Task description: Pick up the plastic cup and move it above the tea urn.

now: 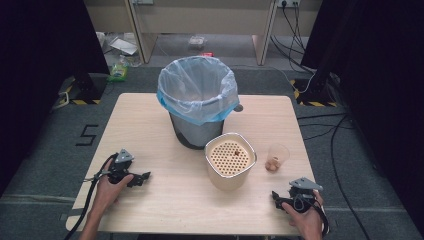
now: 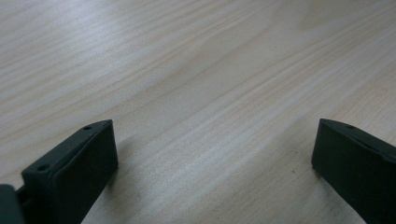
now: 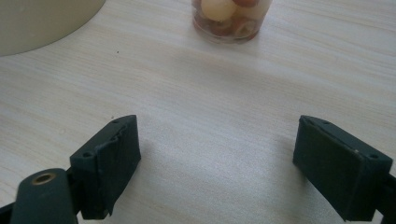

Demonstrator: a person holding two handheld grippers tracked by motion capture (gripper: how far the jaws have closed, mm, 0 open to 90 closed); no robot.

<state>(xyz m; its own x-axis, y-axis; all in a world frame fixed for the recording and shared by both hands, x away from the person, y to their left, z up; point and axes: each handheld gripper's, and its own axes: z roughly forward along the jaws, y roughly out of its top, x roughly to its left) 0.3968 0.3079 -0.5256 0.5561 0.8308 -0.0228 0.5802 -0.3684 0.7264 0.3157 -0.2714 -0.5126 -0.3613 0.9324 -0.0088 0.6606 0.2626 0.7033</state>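
High view puts the left tool (image 1: pixel 131 176) low on the tabletop (image 1: pixel 165 200) near its left edge, in the person's left hand (image 1: pixel 107 187), with bare wood all round it. Little can go wrong there; its jaws stand wide apart in the left gripper view, holding nothing and seeming to rest on or just above the surface.

Toward the middle, the lined trash bin (image 1: pixel 197 100) stands at the back, and the cream container with a perforated insert (image 1: pixel 230 160) sits just in front of it. A careless sweep past these could shove the container into the bin.

Right of the container is a small clear cup (image 1: pixel 276 157) holding some pale and brownish pieces. It looks light, so a nudge, or too hard a squeeze, could tip or spill it. The right tool (image 1: pixel 286 200) lies near the front edge, jaws equally wide and empty, facing that cup.
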